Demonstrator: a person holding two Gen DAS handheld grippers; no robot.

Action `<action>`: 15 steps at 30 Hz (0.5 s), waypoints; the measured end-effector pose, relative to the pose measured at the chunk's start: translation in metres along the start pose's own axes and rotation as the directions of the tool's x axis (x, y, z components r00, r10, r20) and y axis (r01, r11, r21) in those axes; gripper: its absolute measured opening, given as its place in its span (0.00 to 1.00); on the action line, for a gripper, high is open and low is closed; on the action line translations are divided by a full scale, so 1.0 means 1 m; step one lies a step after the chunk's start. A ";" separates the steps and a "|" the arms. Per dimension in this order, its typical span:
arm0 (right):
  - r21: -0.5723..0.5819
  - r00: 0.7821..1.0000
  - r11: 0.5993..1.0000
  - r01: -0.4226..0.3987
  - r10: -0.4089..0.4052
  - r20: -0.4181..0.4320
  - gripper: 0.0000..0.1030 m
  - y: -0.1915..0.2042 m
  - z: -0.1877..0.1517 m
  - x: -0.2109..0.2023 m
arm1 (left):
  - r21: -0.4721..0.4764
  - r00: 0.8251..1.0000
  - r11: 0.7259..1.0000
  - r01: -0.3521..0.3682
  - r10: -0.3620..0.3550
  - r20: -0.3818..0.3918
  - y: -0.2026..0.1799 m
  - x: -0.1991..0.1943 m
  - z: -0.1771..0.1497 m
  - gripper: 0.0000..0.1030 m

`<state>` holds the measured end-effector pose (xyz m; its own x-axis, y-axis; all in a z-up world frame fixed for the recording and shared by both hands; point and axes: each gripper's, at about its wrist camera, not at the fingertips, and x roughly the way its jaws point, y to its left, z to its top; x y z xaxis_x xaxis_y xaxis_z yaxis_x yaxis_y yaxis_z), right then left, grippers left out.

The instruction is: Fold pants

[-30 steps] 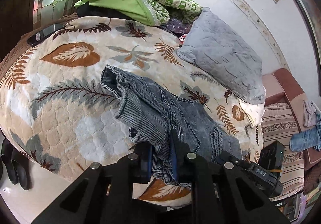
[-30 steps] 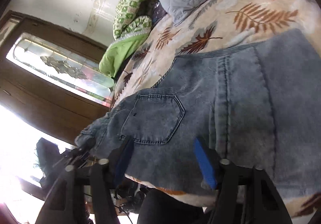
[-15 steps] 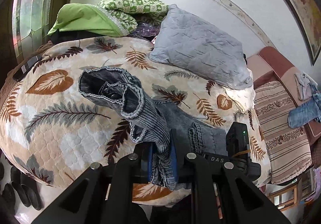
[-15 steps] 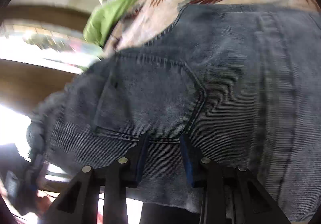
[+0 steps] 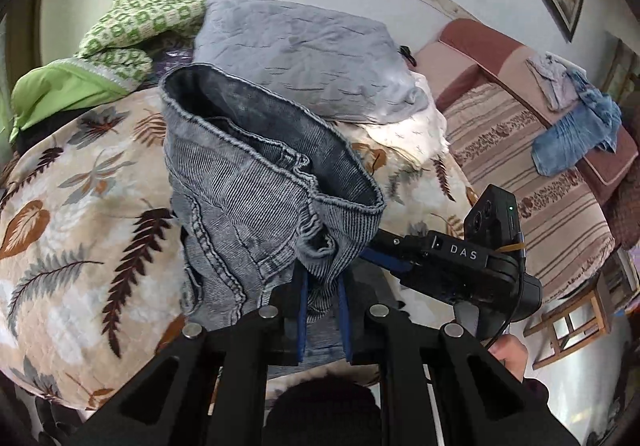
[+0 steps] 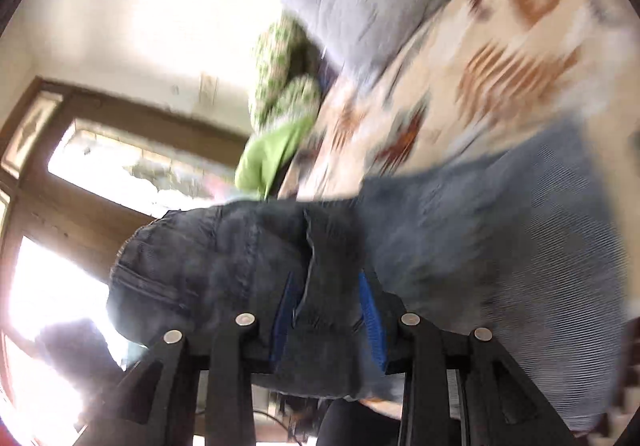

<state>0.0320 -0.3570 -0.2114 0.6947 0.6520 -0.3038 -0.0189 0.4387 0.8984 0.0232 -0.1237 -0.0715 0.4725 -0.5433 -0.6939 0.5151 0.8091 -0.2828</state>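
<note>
Grey-blue denim pants (image 5: 248, 182) hang bunched over the leaf-patterned bedspread (image 5: 80, 206), with an open hem or waist edge turned up toward the pillow. My left gripper (image 5: 322, 286) pinches a fold of that denim and its jaws are closing further. In the blurred right wrist view my right gripper (image 6: 328, 286) is shut on a thick fold of the pants (image 6: 480, 238); the rest of the cloth spreads to the right over the bed. The right gripper's black body (image 5: 460, 270) sits just right of the left one, with a hand (image 5: 508, 354) below it.
A grey pillow (image 5: 304, 46) and green patterned bedding (image 5: 136, 22) lie at the head of the bed. A striped sofa (image 5: 520, 150) with a blue garment (image 5: 572, 138) stands to the right. A wooden stool (image 5: 572, 322) is beside it. A window and wooden frame (image 6: 100, 166) are at the left.
The left gripper lifted its fold of denim off the bed and swung right toward the right gripper. The right gripper's jaws narrowed onto the pants and raised them.
</note>
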 end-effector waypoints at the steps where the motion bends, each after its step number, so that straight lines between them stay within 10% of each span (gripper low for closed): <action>1: 0.020 0.999 1.000 0.005 -0.005 0.036 0.34 -0.008 0.003 -0.017 | 0.019 1.000 1.000 0.023 -0.023 -0.012 -0.011 0.010 0.002 0.10; 8: 0.195 0.963 0.978 0.071 -0.119 0.243 0.36 -0.081 0.012 -0.127 | 0.112 0.975 0.980 0.165 -0.145 -0.167 -0.068 0.079 -0.010 0.06; 15: 0.259 0.975 0.964 0.055 -0.109 0.195 0.45 -0.101 0.013 -0.138 | 0.100 0.997 0.995 -0.001 0.008 -0.077 -0.008 0.048 0.002 0.07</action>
<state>-0.0525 -0.4989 -0.2567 0.8194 0.4674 -0.3318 0.2068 0.2988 0.9316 0.0433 -0.1566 -0.1012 0.4201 -0.5176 -0.7454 0.5839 0.7829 -0.2146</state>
